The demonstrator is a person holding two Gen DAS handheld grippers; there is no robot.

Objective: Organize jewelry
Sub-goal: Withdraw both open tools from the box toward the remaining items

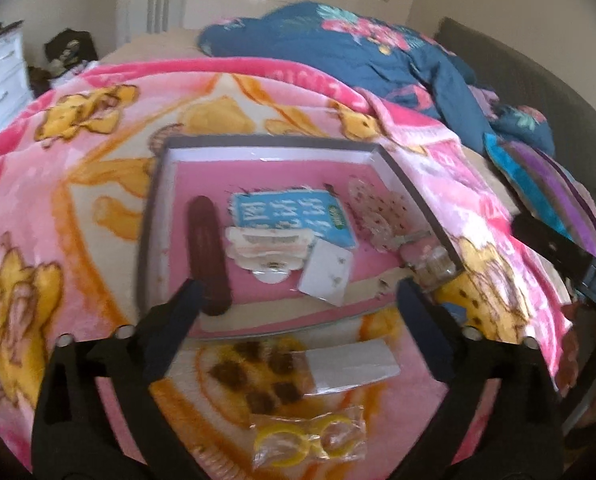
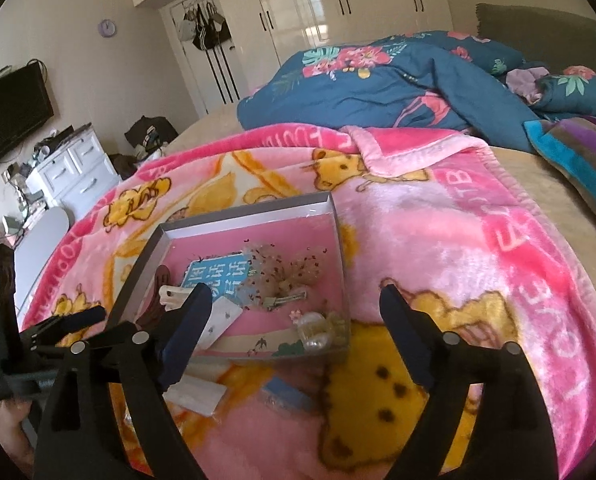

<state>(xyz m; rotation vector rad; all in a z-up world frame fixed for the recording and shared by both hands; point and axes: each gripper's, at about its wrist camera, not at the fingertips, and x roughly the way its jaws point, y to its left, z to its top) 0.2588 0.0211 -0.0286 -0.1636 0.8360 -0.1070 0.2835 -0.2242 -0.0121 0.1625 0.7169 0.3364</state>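
We hold the left gripper [image 1: 298,300] and right gripper [image 2: 296,312] low over the pink blanket [image 2: 437,240], both with fingers spread and empty, one bagged pair of yellow hoops [image 1: 309,438] nearest, one jewelry-filled tray [image 1: 154,200] beyond.

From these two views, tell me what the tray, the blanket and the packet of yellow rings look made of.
Tray: likely cardboard, matte grey, with thin, sharply folded walls.
Blanket: plush fleece, with a fuzzy nap and soft folds.
Packet of yellow rings: clear plastic film, crinkled and glinting; the rings look like glossy plastic, though blur leaves that open.
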